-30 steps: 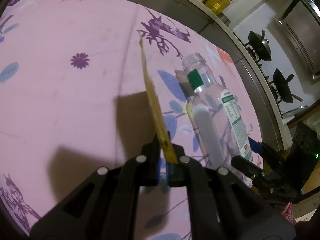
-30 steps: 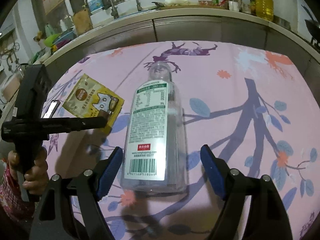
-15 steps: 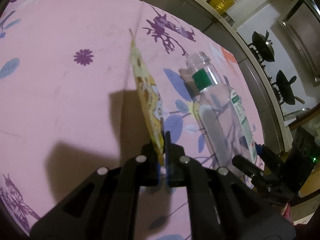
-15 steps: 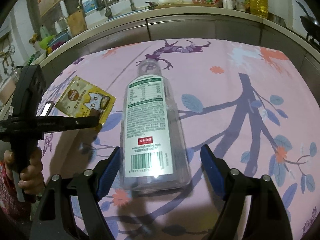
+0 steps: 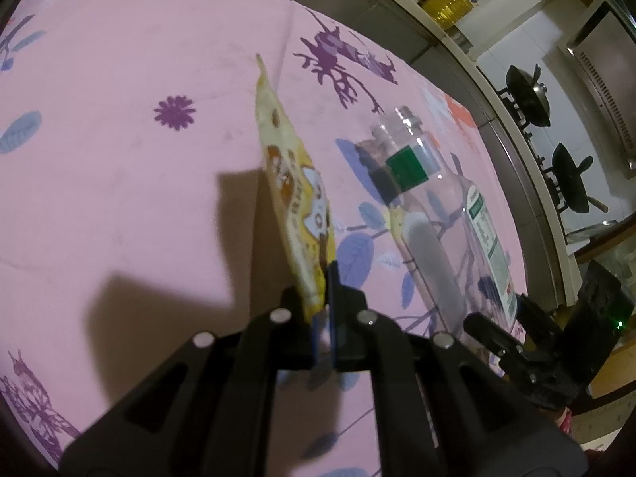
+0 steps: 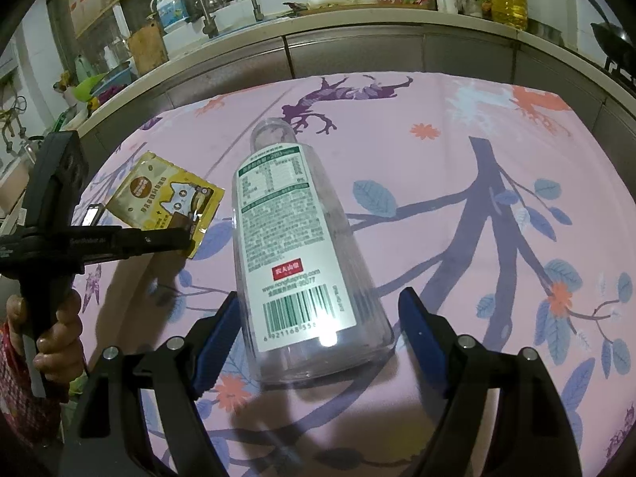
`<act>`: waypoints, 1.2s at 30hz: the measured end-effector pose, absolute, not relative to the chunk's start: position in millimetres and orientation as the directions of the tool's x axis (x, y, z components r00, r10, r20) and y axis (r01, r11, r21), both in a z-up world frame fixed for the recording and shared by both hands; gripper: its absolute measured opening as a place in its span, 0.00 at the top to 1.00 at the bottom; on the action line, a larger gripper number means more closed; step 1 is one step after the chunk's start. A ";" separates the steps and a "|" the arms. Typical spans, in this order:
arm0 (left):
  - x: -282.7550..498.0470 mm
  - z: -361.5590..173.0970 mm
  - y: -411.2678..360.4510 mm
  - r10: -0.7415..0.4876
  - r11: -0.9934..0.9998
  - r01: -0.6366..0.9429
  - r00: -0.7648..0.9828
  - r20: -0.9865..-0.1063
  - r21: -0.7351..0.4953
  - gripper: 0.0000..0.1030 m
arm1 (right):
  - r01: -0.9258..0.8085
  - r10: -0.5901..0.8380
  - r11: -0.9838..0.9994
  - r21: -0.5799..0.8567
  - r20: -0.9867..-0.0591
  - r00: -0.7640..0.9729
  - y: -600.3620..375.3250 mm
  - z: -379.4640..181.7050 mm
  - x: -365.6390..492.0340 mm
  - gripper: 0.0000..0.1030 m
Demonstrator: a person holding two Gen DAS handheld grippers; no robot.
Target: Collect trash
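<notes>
The left gripper (image 5: 324,310) was clenched on one corner of a flat yellow snack packet (image 5: 294,202), and the packet stood edge-up off the pink printed tablecloth (image 5: 119,159); a pinch at the corner suited so thin and limp an item, which offers no other purchase, and lifting it clear presumably readied it for carrying away as trash. In the right wrist view the same packet (image 6: 169,194) showed its printed face, held at its near corner by the left gripper (image 6: 190,234), with the person's hand (image 6: 59,338) wrapped around that tool's handle. The empty clear plastic bottle (image 6: 294,246) lay on its side on the tablecloth (image 6: 477,119), uncapped neck pointing toward the kitchen counter (image 6: 357,39) and base toward the camera. The right gripper (image 6: 318,330) was released, its blue-padded fingers (image 6: 417,330) standing either side of the bottle's base; whether the left pad touched the wall could not be told, while the right pad stood apart from it. This straddle across the widest part of the body was judged a preparation for closing on the bottle, the wide stance being needed to admit its girth. A smooth, light, round body may roll or slip as the pads close.
</notes>
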State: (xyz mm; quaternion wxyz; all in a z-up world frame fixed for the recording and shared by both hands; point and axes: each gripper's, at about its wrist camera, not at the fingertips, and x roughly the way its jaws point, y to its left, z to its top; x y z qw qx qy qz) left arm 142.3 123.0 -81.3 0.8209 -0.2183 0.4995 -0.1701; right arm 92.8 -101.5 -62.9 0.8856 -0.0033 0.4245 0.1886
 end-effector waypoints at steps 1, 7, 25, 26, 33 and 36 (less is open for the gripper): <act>142.4 -81.2 123.1 -0.497 0.847 0.060 0.443 -0.746 -0.529 0.97 | -0.337 0.331 0.929 0.152 -0.750 0.573 -102.2 -62.0 92.5 0.25; 145.4 -77.8 122.9 -0.486 0.852 0.049 0.443 -0.754 -0.521 0.97 | -0.337 0.343 0.927 0.164 -0.733 0.587 -106.2 -60.3 89.5 0.25; 161.0 -71.2 139.6 -0.476 0.837 -0.022 0.465 -0.747 -0.547 0.81 | -0.339 0.346 0.926 0.166 -0.732 0.586 -108.7 -62.7 87.2 0.25; 161.1 -71.0 140.4 -0.475 0.836 -0.023 0.469 -0.745 -0.548 0.81 | -0.340 0.345 0.926 0.164 -0.731 0.588 -108.7 -62.9 86.2 0.25; 158.7 -68.5 140.3 -0.486 0.830 -0.008 0.477 -0.732 -0.557 0.98 | -0.346 0.351 0.924 0.164 -0.722 0.596 -109.8 -64.2 85.6 0.25; 156.8 -63.1 133.3 -0.492 0.833 0.017 0.478 -0.727 -0.553 0.98 | -0.374 0.389 0.908 0.187 -0.706 0.592 -110.1 -64.4 86.4 0.36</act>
